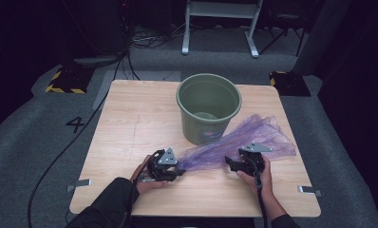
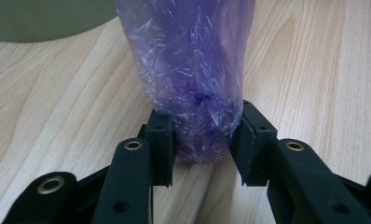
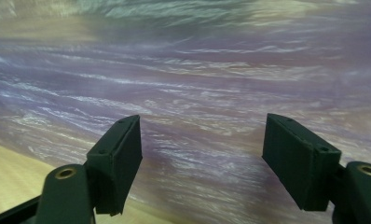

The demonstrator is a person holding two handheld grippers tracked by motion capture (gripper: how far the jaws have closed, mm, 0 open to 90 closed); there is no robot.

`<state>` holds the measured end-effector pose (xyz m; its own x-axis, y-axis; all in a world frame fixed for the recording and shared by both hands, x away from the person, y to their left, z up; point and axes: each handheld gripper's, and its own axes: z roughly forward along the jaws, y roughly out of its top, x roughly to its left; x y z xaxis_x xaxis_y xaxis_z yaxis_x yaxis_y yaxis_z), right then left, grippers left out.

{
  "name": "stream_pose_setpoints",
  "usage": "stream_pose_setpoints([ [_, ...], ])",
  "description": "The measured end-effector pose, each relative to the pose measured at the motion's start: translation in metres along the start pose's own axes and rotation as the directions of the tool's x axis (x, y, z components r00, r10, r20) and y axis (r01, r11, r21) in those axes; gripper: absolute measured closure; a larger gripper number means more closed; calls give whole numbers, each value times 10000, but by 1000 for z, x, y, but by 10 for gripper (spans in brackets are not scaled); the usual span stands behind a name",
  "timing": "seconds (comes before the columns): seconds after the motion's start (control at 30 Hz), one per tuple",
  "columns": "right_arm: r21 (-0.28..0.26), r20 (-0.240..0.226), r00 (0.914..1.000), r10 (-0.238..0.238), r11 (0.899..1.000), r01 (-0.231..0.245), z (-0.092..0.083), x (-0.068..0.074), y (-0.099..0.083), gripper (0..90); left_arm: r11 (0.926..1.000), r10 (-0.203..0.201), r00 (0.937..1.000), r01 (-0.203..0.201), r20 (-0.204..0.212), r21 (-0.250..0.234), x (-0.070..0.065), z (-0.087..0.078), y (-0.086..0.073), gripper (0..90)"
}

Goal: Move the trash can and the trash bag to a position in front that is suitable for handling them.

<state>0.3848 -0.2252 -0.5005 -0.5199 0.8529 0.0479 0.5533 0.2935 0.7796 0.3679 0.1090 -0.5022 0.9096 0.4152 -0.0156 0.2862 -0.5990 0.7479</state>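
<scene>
A thin purple plastic bag (image 1: 246,137) lies on the wooden table (image 1: 130,123), fanning out to the right in front of a green bucket (image 1: 208,111). My left gripper (image 1: 179,167) is shut on the bag's bunched narrow end (image 2: 197,93), with both pads (image 2: 159,140) pressing the crumpled film just above the tabletop. A corner of the bucket (image 2: 44,18) shows at the upper left of the left gripper view. My right gripper (image 1: 234,164) sits at the near edge of the bag's wide part. Its jaws stand wide apart (image 3: 202,158), with the purple film (image 3: 197,84) spread beyond them and nothing pinched.
The bucket stands upright at the table's middle back. A metal frame's white legs (image 1: 220,28) stand on the floor behind. Cables (image 1: 59,156) trail over the grey carpet at the left, and yellow-black bases (image 1: 66,80) sit by the far corners.
</scene>
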Motion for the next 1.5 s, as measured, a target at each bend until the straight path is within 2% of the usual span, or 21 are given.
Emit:
stream_pose_setpoints([
  [0.03, 24, 49, 9998, -168, 9999, 168, 2, 0, 1, 287, 10000, 28, 10000, -28, -9, 34, -1, 1, 1, 627],
  [0.13, 206, -7, 9998, -177, 9996, 177, 7, -5, 3, 313, 9999, 126, 9999, -127, 119, 46, -2, 5, 4, 621],
  [0.2, 169, -51, 9996, -287, 9994, 288, 8, -8, 4, 401, 9998, 168, 9986, -170, 501, 37, -3, 7, 6, 519],
  [0.3, 248, -108, 9991, -418, 9988, 420, 11, -14, 7, 435, 9975, 301, 9965, -349, 780, 607, -4, 7, 10, 266],
  [0.33, 264, -195, 9990, -395, 9989, 400, 11, -17, 8, 447, 9977, 219, 9958, -275, 885, 626, -3, 6, 10, 228],
  [0.4, 305, -313, 9978, -581, 9978, 590, 13, -22, 10, 453, 9992, -53, 9976, 25, 691, 399, -1, 0, 9, 165],
  [0.43, 357, -393, 9972, -633, 9973, 648, 14, -24, 12, 452, 9995, -225, 9977, 211, 638, 228, 1, -5, 8, 155],
  [0.47, 462, -403, 9946, -959, 9941, 978, 16, -27, 14, 443, 9995, -230, 9978, 218, 615, 209, 3, -8, 7, 157],
  [0.53, 586, -627, 9921, -1087, 9919, 1124, 16, -31, 16, 443, 9995, -110, 9997, 103, 224, 308, 6, -16, 2, 158],
  [0.6, 630, -831, 9873, -1354, 9880, 1408, 17, -35, 18, 407, 9989, -246, 9997, 246, 10, 389, 10, -21, -5, 156],
  [0.63, 620, -779, 9865, -1441, 9869, 1491, 18, -36, 18, 370, 9985, -238, 9997, 241, -66, 488, 12, -25, -10, 156],
  [0.73, 698, -794, 9817, -1733, 9814, 1789, 16, -41, 19, 351, 9969, -141, 9990, 174, -434, 765, 16, -35, -20, 156],
  [0.83, 681, -578, 9763, -2087, 9748, 2124, 10, -37, 19, 273, 9963, -77, 9984, 124, -564, 849, 20, -44, -27, 158],
  [0.97, 37, -532, 9734, -2229, 9747, 2234, -1, -25, 22, 211, 9956, -449, 9971, 497, -613, 798, 26, -55, -38, 158],
  [1.1, 17, -191, 9805, -1957, 9807, 1957, 3, -26, 22, 183, 9924, -779, 9949, 835, -638, 908, 30, -60, -48, 163],
  [1.13, 62, -246, 9841, -1758, 9844, 1760, 5, -30, 21, 183, 9929, -794, 9948, 846, -630, 834, 29, -61, -50, 168],
  [1.27, 20, 86, 9939, -1096, 9940, 1096, 10, -41, 17, 174, 9924, -940, 9939, 982, -584, 744, 29, -66, -55, 167],
  [1.33, 148, 297, 9953, -918, 9957, 914, 12, -46, 15, 185, 9930, -1011, 9927, 1046, -653, 540, 29, -66, -57, 163],
  [1.4, 313, 350, 9958, -845, 9960, 835, 14, -48, 14, 230, 9957, -744, 9931, 790, -907, 477, 24, -65, -60, 161],
  [1.43, 440, 378, 9953, -891, 9952, 874, 16, -48, 14, 253, 9956, -756, 9928, 802, -932, 474, 24, -65, -60, 156],
  [1.5, 389, 238, 9956, -903, 9952, 894, 16, -49, 14, 277, 9956, -773, 9926, 820, -941, 463, 24, -65, -60, 155],
])
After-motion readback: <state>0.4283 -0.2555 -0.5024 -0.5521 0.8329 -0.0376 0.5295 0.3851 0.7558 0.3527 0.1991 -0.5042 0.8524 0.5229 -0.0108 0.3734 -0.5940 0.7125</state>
